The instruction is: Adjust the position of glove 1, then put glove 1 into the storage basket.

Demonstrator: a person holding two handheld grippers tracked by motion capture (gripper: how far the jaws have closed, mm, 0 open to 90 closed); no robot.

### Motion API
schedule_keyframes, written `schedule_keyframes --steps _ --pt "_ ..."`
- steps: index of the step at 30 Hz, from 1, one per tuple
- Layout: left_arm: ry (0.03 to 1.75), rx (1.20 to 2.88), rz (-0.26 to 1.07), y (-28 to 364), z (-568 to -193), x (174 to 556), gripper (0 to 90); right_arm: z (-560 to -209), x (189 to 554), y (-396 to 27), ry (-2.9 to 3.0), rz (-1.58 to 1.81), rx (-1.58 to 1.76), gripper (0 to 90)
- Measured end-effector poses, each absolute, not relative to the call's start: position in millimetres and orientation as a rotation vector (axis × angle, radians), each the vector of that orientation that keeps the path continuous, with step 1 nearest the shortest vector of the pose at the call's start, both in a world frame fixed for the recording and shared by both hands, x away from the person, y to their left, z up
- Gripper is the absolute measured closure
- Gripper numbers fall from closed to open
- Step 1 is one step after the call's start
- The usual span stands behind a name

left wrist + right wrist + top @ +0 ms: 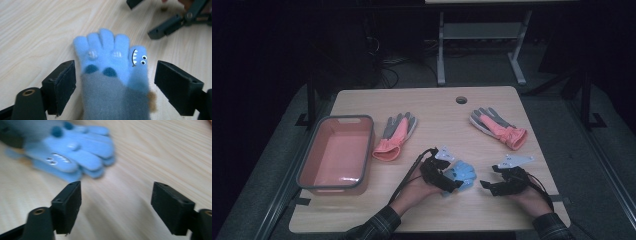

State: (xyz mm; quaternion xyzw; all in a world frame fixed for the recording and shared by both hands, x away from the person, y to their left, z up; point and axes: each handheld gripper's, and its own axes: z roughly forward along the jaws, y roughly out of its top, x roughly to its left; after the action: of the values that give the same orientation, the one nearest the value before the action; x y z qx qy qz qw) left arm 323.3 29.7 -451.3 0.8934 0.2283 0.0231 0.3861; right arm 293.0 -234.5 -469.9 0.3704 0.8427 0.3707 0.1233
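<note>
A light blue glove with a grey cuff lies flat on the wooden table near its front edge. In the left gripper view the blue glove points its fingers away, with a shark face on the thumb. My left gripper stands open astride the cuff, with a gap between each pad and the cloth. In the high view the left gripper covers the cuff end. My right gripper is open just right of the glove, over bare wood. In the right gripper view the blurred blue glove lies beyond the right gripper.
A pink tub with a grey rim stands at the left of the table. One pink and grey glove lies beside it, another pink and grey glove at the back right. A cable hole sits near the far edge.
</note>
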Motion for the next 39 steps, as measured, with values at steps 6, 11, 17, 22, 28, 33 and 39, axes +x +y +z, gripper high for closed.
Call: schedule_keyframes --steps 6,11,17,22,28,33,39 --pt "0.564 2.306 0.078 22.8 -459.5 321.7 16.6 -475.8 297.7 -239.9 2.400 1.018 1.108 16.1" --pt "0.558 2.350 0.109 19.0 -466.9 320.3 16.6 -478.7 299.5 -240.6 2.397 1.006 1.110 16.1" --pt "0.525 2.385 0.188 13.9 -470.2 313.7 17.9 -479.3 299.0 -241.7 2.393 1.016 1.118 16.0" --pt "0.508 2.374 0.186 15.8 -469.2 311.9 27.7 -481.3 299.9 -243.1 2.386 1.040 1.124 14.6" --pt "0.494 2.372 0.187 19.8 -467.0 312.7 42.2 -481.8 300.2 -243.6 2.385 1.043 1.125 14.4" --pt "0.475 2.379 0.175 20.9 -465.1 312.4 59.4 -482.1 300.3 -243.4 2.382 1.047 1.130 14.3" --pt "0.452 2.395 0.166 19.3 -463.5 311.1 73.3 -482.1 300.4 -243.5 2.379 1.046 1.135 14.3"
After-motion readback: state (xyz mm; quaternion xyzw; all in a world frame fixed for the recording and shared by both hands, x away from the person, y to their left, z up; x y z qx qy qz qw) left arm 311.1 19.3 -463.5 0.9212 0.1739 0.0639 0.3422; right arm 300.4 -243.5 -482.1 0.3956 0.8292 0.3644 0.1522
